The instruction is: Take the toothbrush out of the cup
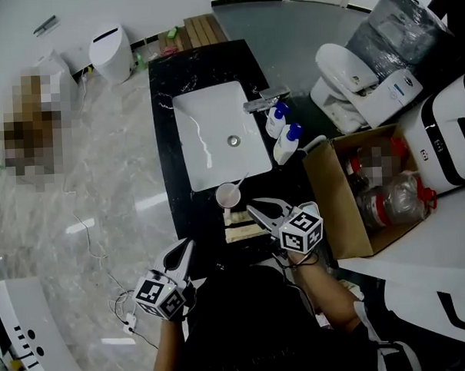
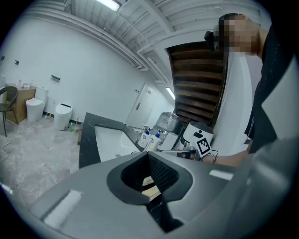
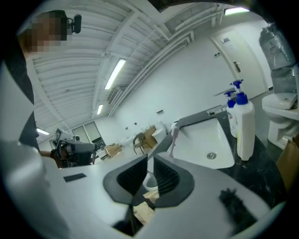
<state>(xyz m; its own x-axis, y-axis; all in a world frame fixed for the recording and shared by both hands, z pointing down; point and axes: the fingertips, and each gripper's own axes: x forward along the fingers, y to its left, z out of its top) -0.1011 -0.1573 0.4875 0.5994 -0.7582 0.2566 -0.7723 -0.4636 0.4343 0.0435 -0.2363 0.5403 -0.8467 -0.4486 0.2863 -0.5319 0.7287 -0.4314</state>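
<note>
A white cup [image 1: 227, 195] stands on the black counter [image 1: 194, 213] just in front of the sink. A toothbrush [image 1: 237, 186] leans in the cup, and its pink head [image 3: 175, 136] rises above the rim. My right gripper [image 1: 251, 205] sits close to the right of the cup, tips pointing at it. Its jaws stand open by a narrow gap with nothing in them, and the cup [image 3: 150, 179] shows through the gap of the right gripper [image 3: 149, 158]. My left gripper [image 1: 189, 244] hangs off the counter's near left edge, shut and empty, and the left gripper [image 2: 147, 155] faces along the counter.
A white sink [image 1: 215, 135] with a faucet [image 1: 263, 103] fills the counter's middle. Two pump bottles [image 1: 284, 132] stand to its right. A wooden tray [image 1: 242, 233] lies below the cup. An open cardboard box [image 1: 356, 191] and toilets [image 1: 351, 76] crowd the right side.
</note>
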